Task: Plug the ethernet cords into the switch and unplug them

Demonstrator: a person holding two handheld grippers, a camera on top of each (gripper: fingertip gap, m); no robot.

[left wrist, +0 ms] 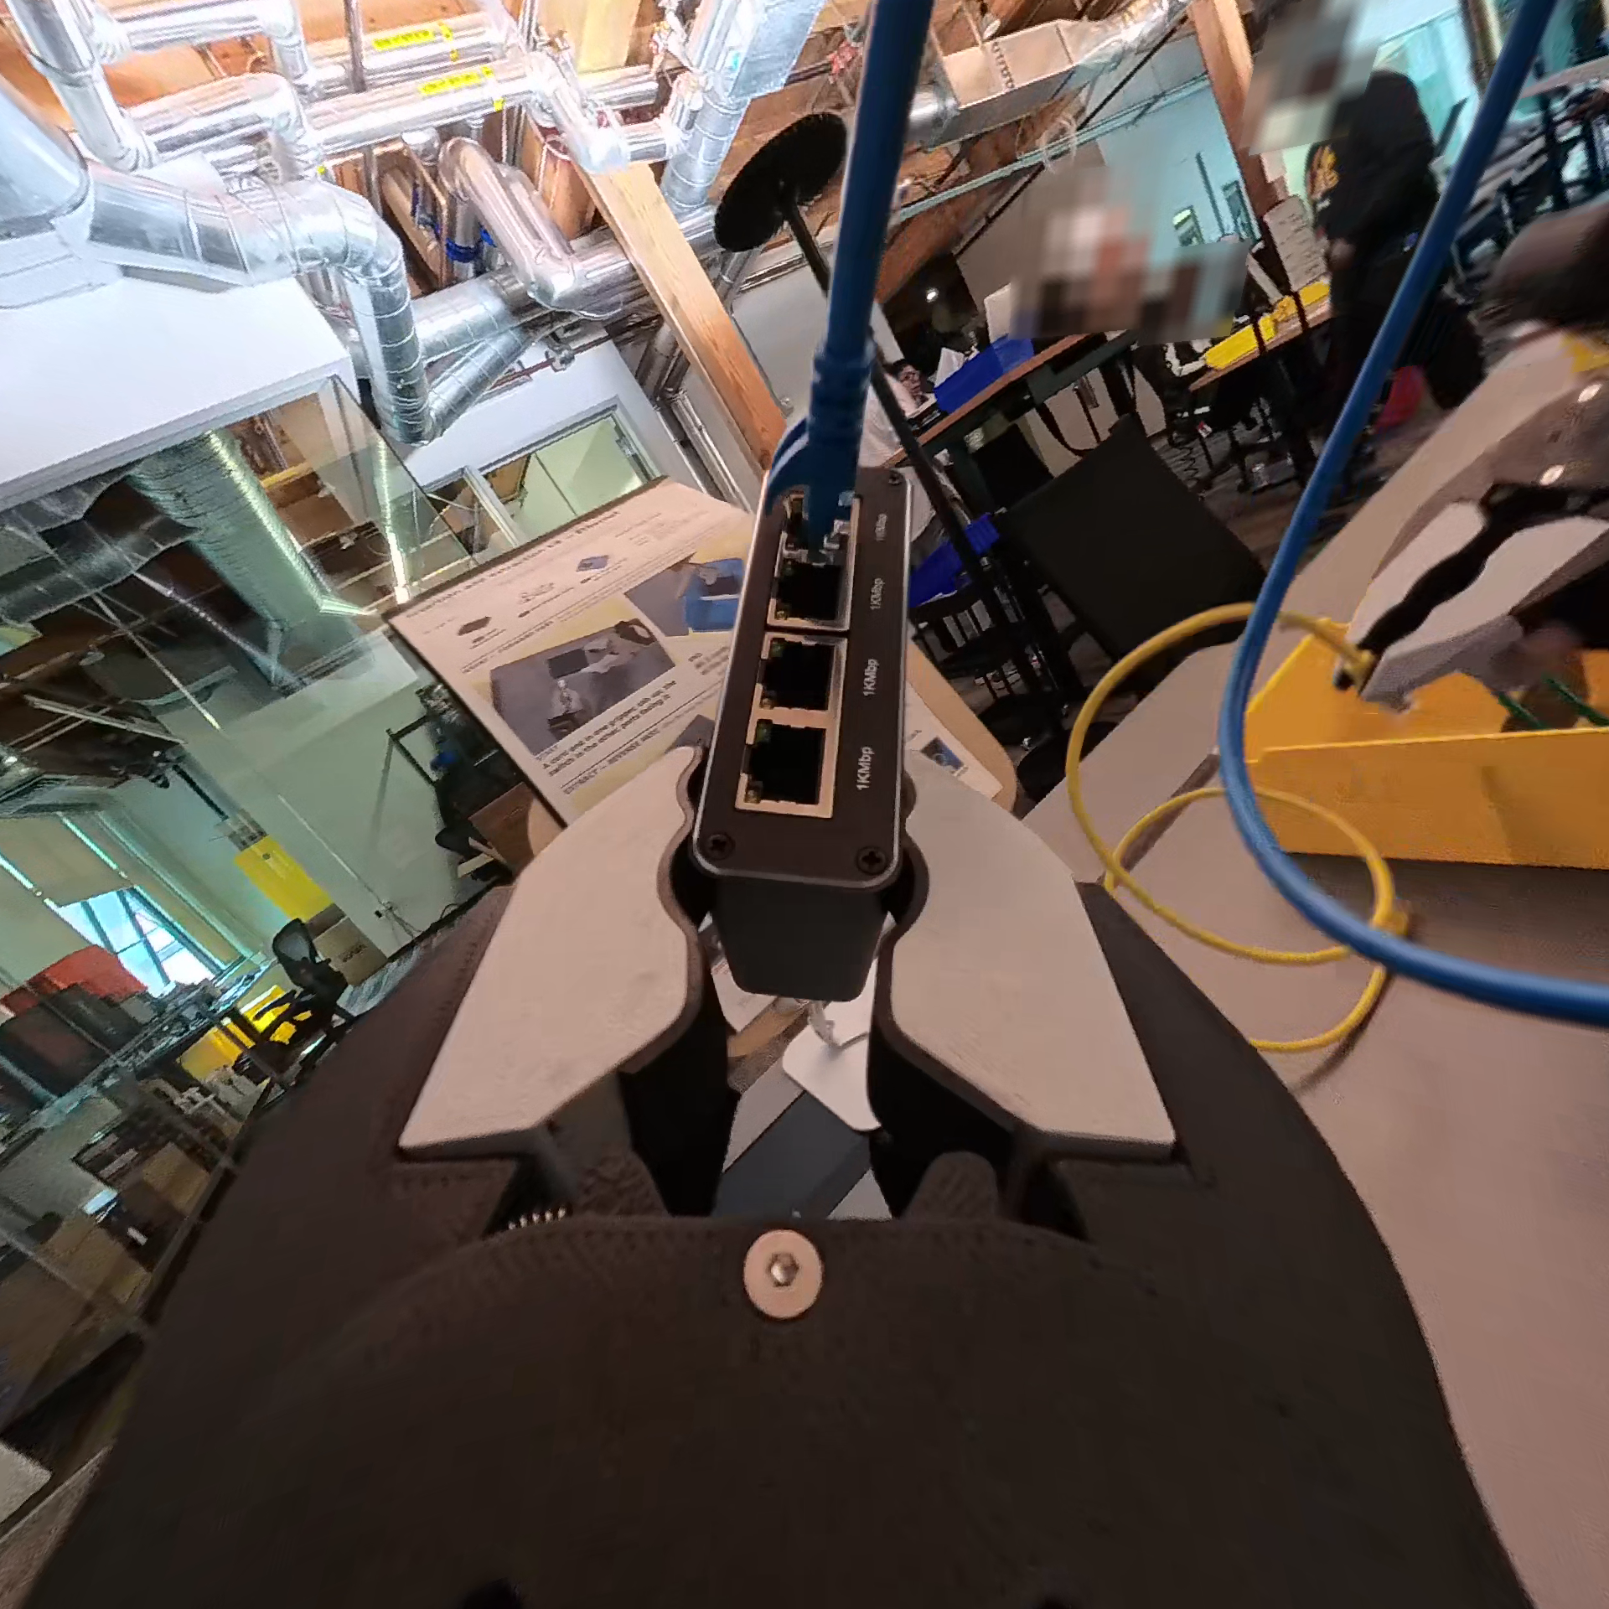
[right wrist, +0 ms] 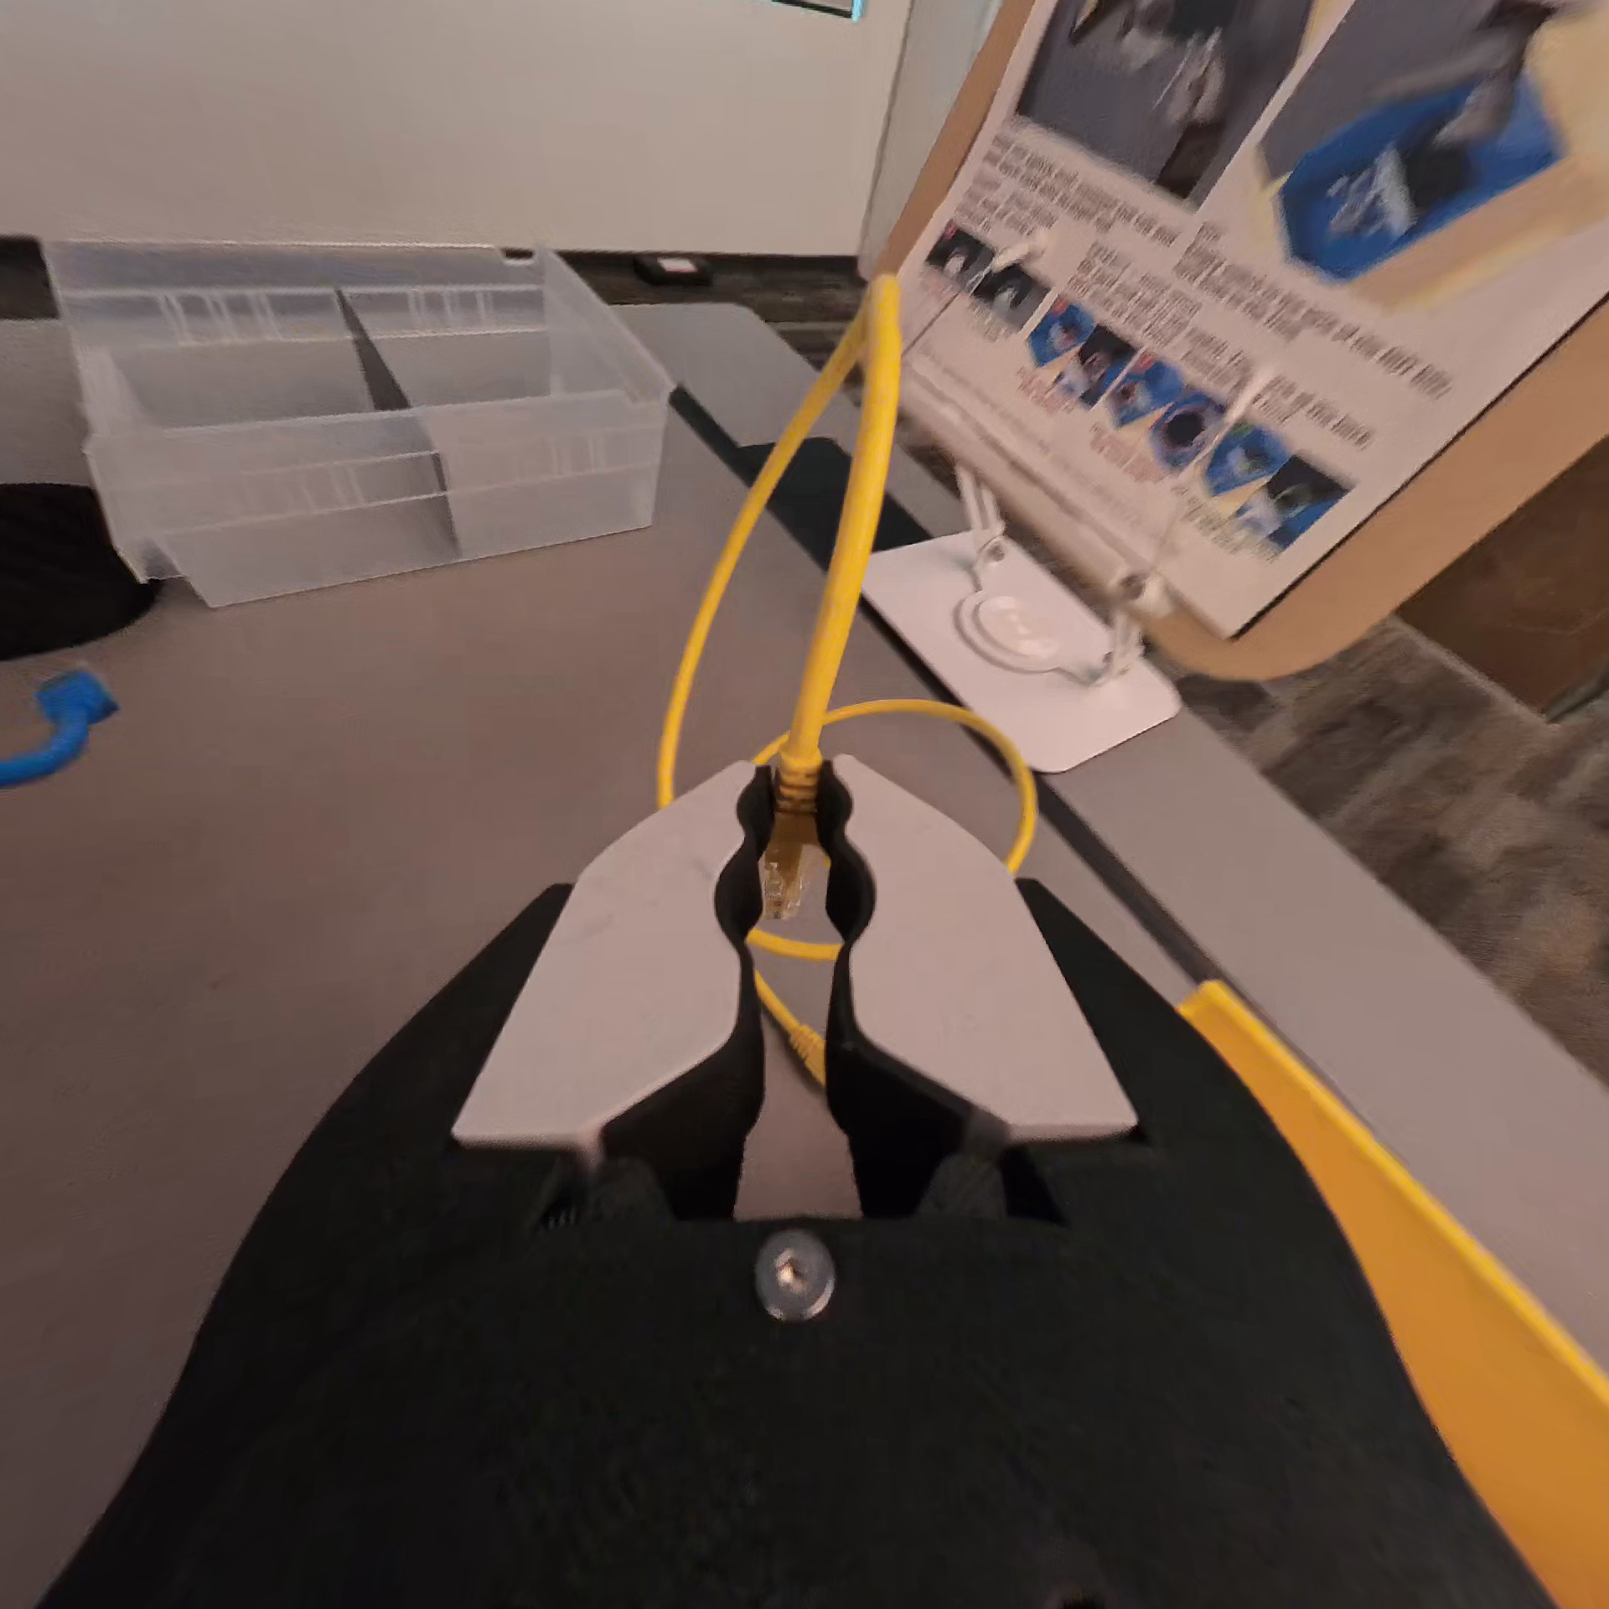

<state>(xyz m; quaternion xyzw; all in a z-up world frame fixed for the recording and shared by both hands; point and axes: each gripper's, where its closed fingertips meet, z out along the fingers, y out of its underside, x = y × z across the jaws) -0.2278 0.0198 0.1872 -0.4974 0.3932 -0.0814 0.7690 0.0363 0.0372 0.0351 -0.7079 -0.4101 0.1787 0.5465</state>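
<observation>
My left gripper (left wrist: 797, 805) is shut on a black ethernet switch (left wrist: 805, 696) and holds it up in the air, ports facing the camera. A blue cord (left wrist: 858, 287) is plugged into the farthest port; three nearer ports are empty. The blue cord loops down to the right over the table (left wrist: 1306, 923). My right gripper (right wrist: 791, 784) is shut on the plug of a yellow cord (right wrist: 788, 858), plug end pointing back toward the camera. The yellow cord (right wrist: 858, 522) arcs up and coils on the table. The right gripper also shows in the left wrist view (left wrist: 1367, 670), over a yellow bin.
A yellow bin (left wrist: 1410, 784) sits on the grey table (right wrist: 348, 784), also at the right edge of the right wrist view (right wrist: 1393, 1262). A clear divided tray (right wrist: 366, 409) stands at the back left. An instruction board on a white stand (right wrist: 1175, 305) is at the back right. The blue cord's loose end (right wrist: 61, 723) lies at the left. Across from one pair of fingers to the other is roughly 30 cm.
</observation>
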